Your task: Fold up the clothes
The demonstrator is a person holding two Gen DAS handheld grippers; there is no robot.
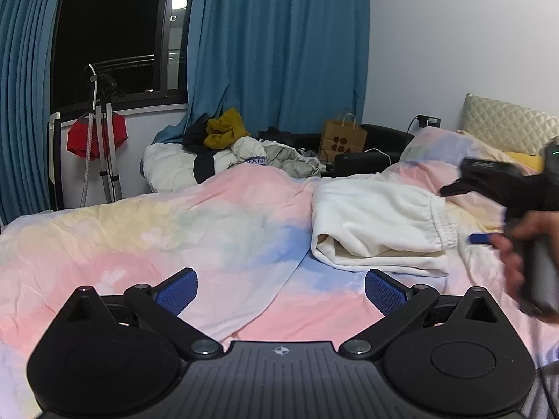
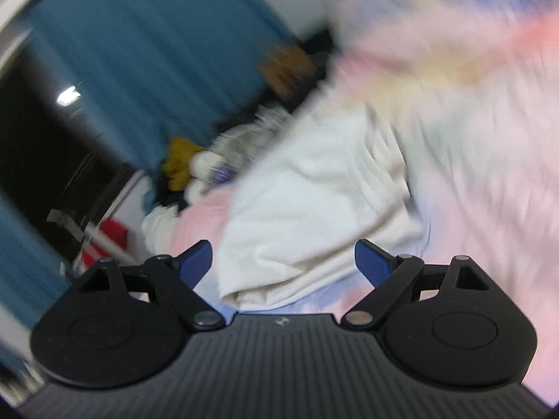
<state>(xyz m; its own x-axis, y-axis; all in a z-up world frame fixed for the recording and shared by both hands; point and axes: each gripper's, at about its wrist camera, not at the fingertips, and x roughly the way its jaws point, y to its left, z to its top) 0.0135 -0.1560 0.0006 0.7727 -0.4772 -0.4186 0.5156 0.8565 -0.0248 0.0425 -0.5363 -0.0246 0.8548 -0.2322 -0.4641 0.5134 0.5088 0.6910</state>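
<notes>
Blue curtains point(image 1: 279, 52) and a dark window back a bed covered in a pastel tie-dye duvet point(image 1: 157, 230). Far side has a brown paper carrier bag point(image 1: 342, 139), can't see what's in it, plus a messy pile of clothes with a mustard-yellow garment point(image 1: 223, 129) on top.

The folded white fleece garment point(image 1: 377, 223) lies on the duvet, right of centre. Left claw point(image 1: 279, 291) hovers low over the bed, blue pads wide apart, nothing between them; the white garment sits ahead and a bit to its right, not touching.

Right claw point(image 2: 283, 262) is held in a person's hand point(image 1: 520, 244) just beside the garment's elastic edge. Its view is tilted and blurred, jaws spread wide, white folded bundle right in front between the tips, pads not pressing it.
</notes>
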